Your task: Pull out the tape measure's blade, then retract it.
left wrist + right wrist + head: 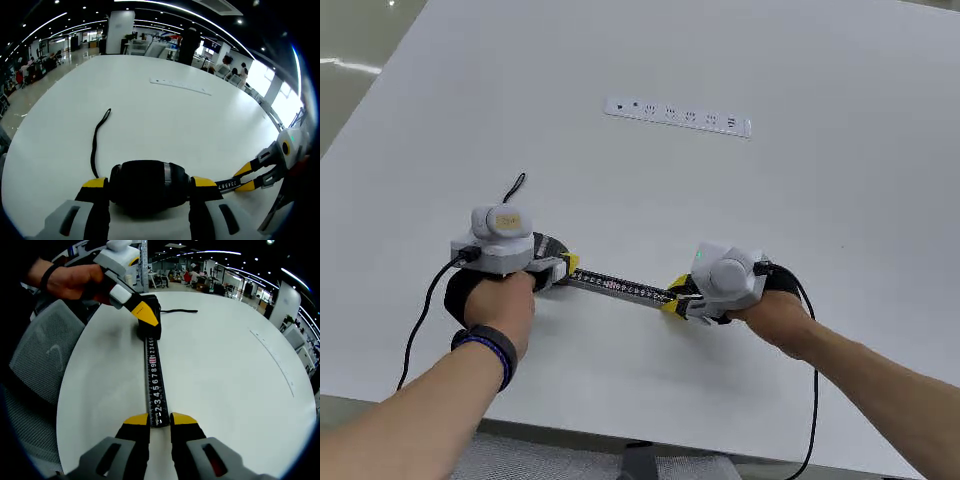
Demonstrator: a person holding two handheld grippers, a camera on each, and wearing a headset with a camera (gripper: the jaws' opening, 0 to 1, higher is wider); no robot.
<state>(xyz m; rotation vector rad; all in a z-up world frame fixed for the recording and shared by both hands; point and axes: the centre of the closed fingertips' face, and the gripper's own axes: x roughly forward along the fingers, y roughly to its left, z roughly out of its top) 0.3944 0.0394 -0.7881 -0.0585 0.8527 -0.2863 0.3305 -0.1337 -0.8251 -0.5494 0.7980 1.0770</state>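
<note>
Two grips set: left gripper [563,270] clamps the tape measure's case [149,186] on the near counter [720,200], right gripper [160,419] pinches the blade [153,375] tip. I'd keep travel straight, level, slow, case pinned.

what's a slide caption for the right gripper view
Right gripper grips the end of the blade, pulled out of the tape measure in the left gripper.
</note>
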